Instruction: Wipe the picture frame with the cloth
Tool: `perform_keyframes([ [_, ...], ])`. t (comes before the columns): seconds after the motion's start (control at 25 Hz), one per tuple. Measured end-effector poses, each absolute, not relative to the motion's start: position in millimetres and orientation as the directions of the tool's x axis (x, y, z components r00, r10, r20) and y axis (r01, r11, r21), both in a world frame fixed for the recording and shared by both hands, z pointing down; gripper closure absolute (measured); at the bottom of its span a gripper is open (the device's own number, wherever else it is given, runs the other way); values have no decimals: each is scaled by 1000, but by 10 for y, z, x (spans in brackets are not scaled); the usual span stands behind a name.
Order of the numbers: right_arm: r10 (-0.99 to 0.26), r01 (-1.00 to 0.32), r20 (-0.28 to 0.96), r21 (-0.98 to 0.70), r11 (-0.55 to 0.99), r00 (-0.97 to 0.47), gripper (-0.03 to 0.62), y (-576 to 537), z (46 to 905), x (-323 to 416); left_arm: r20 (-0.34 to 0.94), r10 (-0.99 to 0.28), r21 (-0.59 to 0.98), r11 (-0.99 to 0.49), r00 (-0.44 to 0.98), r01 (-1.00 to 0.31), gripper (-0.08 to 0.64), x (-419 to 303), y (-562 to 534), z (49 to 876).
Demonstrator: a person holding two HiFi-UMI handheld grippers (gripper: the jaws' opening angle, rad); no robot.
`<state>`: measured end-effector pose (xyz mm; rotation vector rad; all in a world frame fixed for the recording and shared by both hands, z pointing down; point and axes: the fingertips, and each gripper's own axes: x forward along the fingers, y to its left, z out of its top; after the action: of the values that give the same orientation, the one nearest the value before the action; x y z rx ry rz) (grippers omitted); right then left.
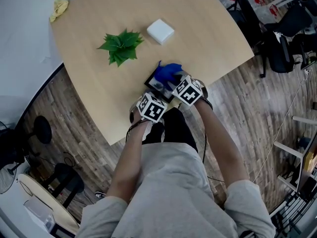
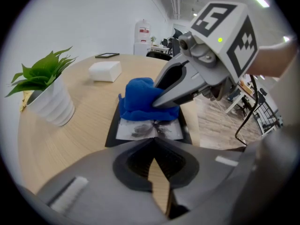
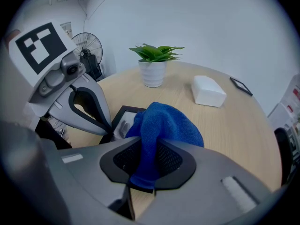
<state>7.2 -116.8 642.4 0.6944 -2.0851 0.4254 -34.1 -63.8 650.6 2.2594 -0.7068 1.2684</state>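
steadying looks to be the job of the left tongs (image 2: 152, 142), whose tips are drawn together right at the near border of the picture frame (image 2: 112, 130). whether they nip that border or only press on it i cannot tell. the frame lies flat on the worktop (image 1: 208, 29), on the person's side of the potted plant (image 1: 121, 46) and close to the edge farthest from it. the right tongs (image 3: 146, 165) are clamped on a fold of the blue cloth (image 3: 168, 123), and the loose bunch rests on the half of the frame nearer the plant. the half farther from the plant shows its photo bare, and it sits between the cloth and the left tongs. the frame's long axis appears to run straight out from the left tongs toward the cloth. so the stroke most likely runs along that axis, away from the plant, with the right tongs the ones placed to make it. the risk is the cloth bumping into the left tongs' tips at the end.
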Motion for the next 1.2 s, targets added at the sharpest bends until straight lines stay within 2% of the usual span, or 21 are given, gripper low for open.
perform_keyframes([
  [1.2, -299, -578, 818, -50, 814, -492, 520, -894, 6357, 278, 875, -218, 126, -760, 433, -638, 508, -347, -644, 6515],
])
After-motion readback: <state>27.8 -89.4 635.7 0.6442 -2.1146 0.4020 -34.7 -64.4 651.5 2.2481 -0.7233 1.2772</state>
